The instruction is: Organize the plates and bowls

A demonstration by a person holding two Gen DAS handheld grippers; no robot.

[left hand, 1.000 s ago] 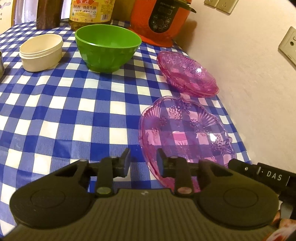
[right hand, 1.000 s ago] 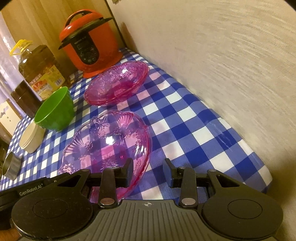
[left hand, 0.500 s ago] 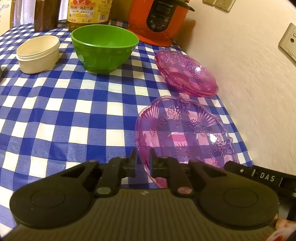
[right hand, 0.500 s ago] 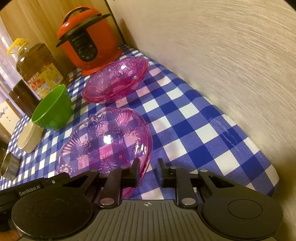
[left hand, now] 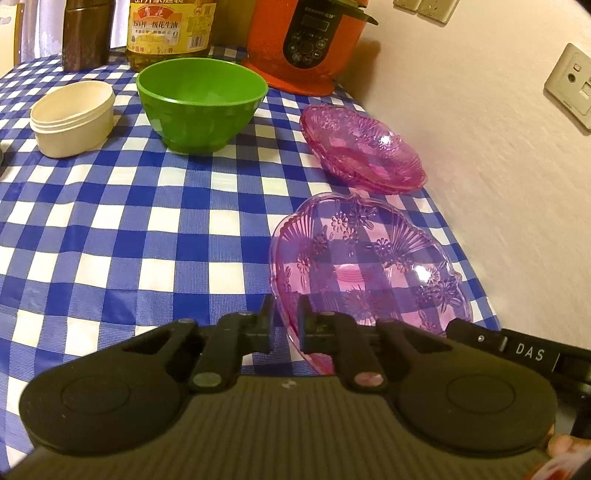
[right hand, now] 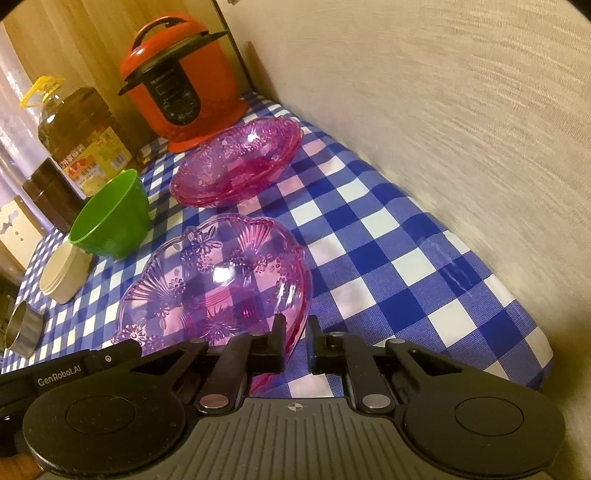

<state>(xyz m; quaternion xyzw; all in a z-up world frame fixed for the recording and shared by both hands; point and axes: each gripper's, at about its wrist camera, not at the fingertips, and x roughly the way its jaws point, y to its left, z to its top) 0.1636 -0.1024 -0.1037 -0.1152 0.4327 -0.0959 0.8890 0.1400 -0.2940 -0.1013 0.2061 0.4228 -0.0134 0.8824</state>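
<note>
A clear pink flower-patterned glass plate lies near me on the checked tablecloth; it also shows in the right wrist view. My left gripper is shut on its left rim. My right gripper is shut on its right rim. A stack of matching pink plates sits further back by the wall, also in the right wrist view. A green bowl and a cream bowl stand to the left of that stack.
A red pressure cooker, an oil bottle and a dark jar stand at the back. A steel cup is at the left. The wall runs along the table's right edge.
Both grippers closed from open onto the near pink plate's opposite rims. The plate now looks slightly lifted and tilted.
</note>
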